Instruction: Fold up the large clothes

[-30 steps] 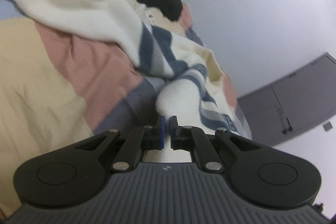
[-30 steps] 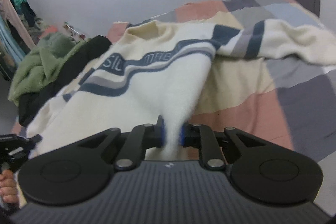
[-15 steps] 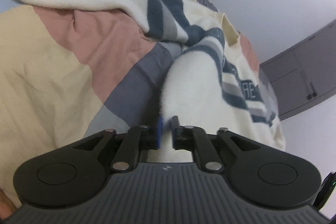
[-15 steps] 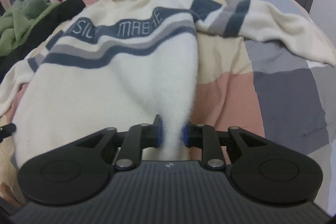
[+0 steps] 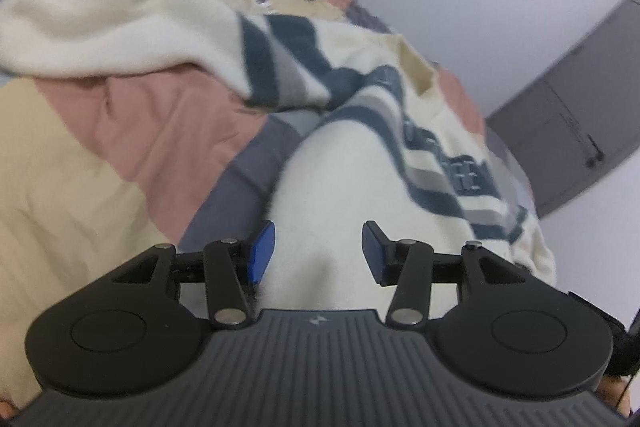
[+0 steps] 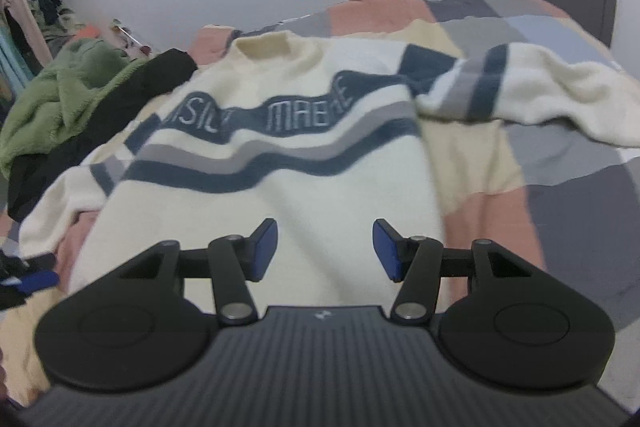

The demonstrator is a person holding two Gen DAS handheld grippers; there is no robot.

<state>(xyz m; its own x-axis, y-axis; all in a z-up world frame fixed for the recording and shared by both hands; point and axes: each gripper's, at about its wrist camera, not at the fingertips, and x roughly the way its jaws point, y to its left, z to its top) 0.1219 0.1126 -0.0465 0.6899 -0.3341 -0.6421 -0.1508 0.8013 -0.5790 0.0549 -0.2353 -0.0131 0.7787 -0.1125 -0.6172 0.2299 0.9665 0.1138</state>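
Fuzzy cream sweater (image 6: pixel 280 195) lies flat on the patchwork quilt (image 6: pixel 560 195); both claws, left (image 5: pixel 316 253) and right (image 6: pixel 325 251), are spreading, unpinched.

Both tools' jaws opening; sweater (image 6: pixel 280 195) released.

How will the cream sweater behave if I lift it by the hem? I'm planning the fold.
Probably floppy: the sweater drapes in soft folds over the bed, and its sleeve lies crumpled. The fuzzy knit looks thick, so likely grippy rather than slippery. It would sag between the left gripper and right gripper, whose jaws are opening.
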